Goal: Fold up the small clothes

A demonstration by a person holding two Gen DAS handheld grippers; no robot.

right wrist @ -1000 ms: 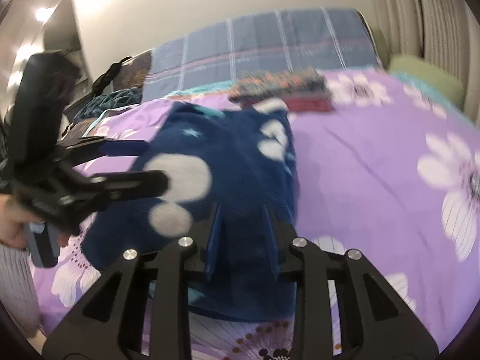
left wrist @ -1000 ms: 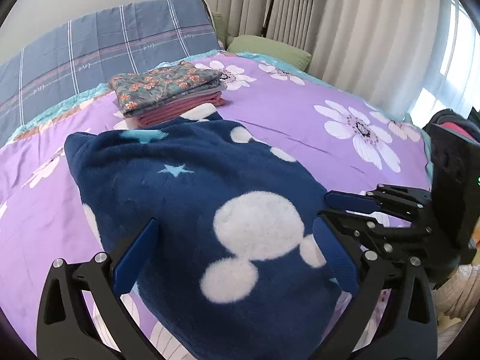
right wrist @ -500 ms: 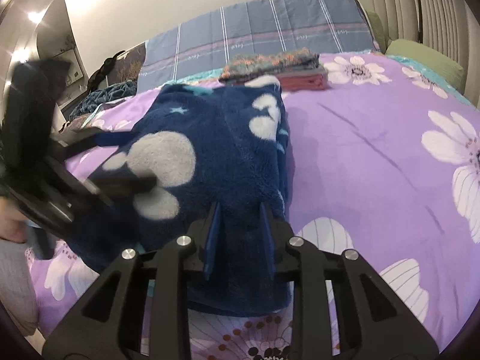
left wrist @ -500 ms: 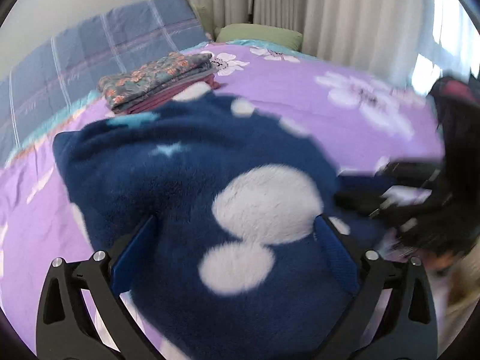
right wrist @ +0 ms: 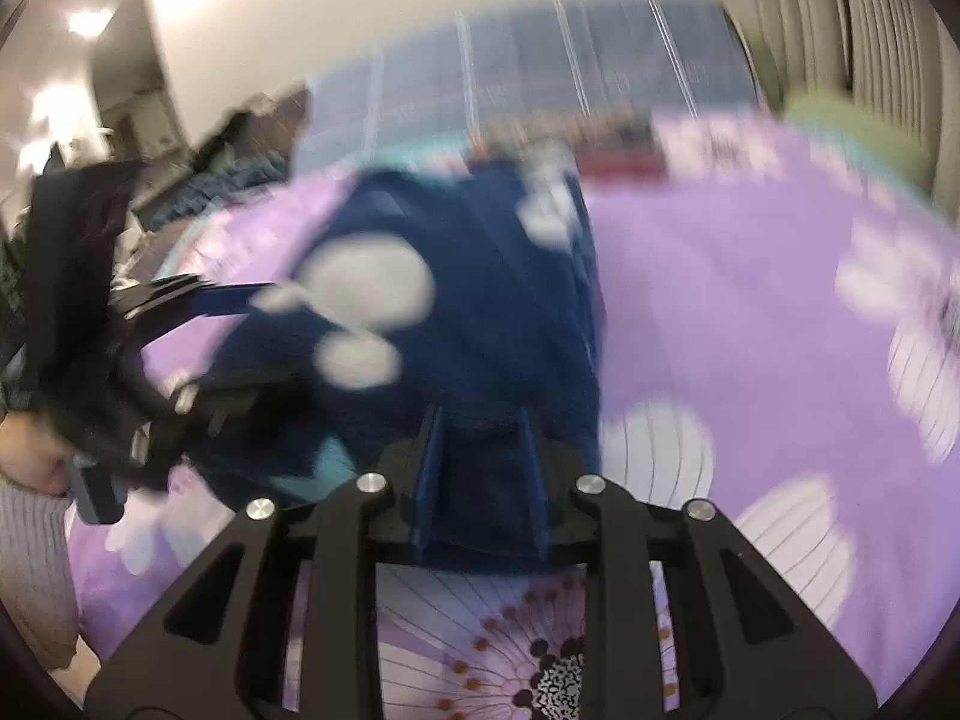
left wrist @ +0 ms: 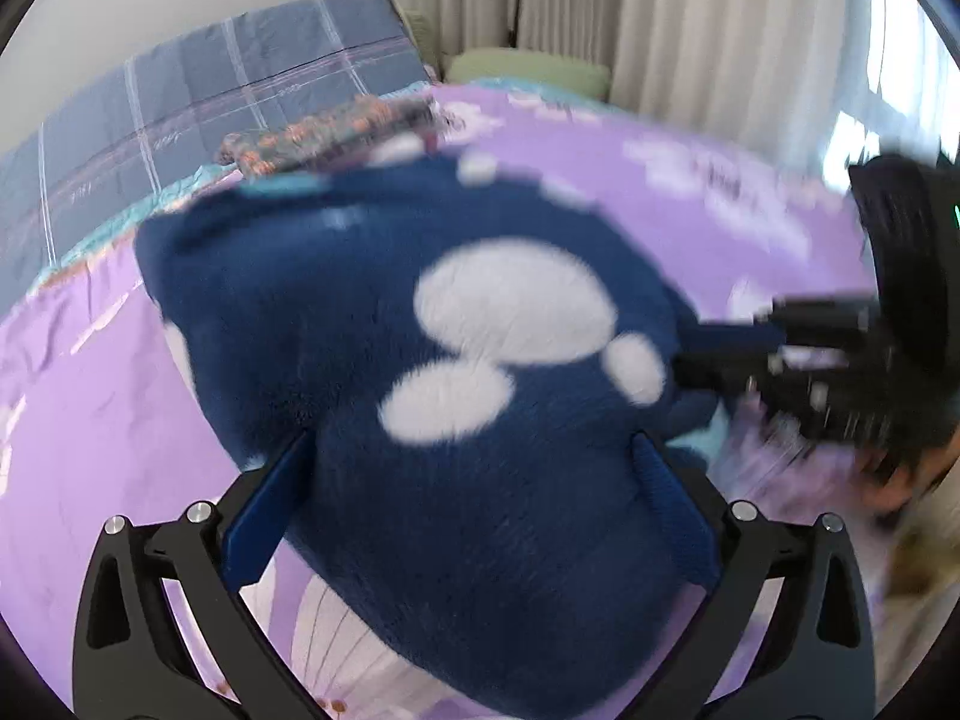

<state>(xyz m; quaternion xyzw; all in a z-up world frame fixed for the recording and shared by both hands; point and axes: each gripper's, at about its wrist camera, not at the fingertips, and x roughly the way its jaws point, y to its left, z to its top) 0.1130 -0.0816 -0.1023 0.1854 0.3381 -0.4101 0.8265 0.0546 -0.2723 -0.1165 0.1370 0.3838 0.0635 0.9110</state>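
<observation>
A folded navy fleece garment [left wrist: 480, 396] with white blobs lies on the purple flowered bed; it also shows in the right wrist view [right wrist: 474, 312]. My left gripper [left wrist: 474, 510] is open, its fingers wide on either side of the garment's near end. My right gripper [right wrist: 480, 474] is shut on the garment's near edge, the fleece pinched between its fingers. Each gripper shows blurred in the other's view, the right one [left wrist: 798, 354] at the garment's right side and the left one [right wrist: 180, 348] at its left side.
A stack of folded clothes [left wrist: 324, 135] sits at the far end of the bed [left wrist: 720, 228], in front of a blue plaid cover [left wrist: 210, 102]. A green pillow [left wrist: 528, 69] and curtains are at the back right.
Both views have pushed forward and blurred. The garment's near end has come up closer between my left fingers. My right gripper still pinches the fleece edge.
</observation>
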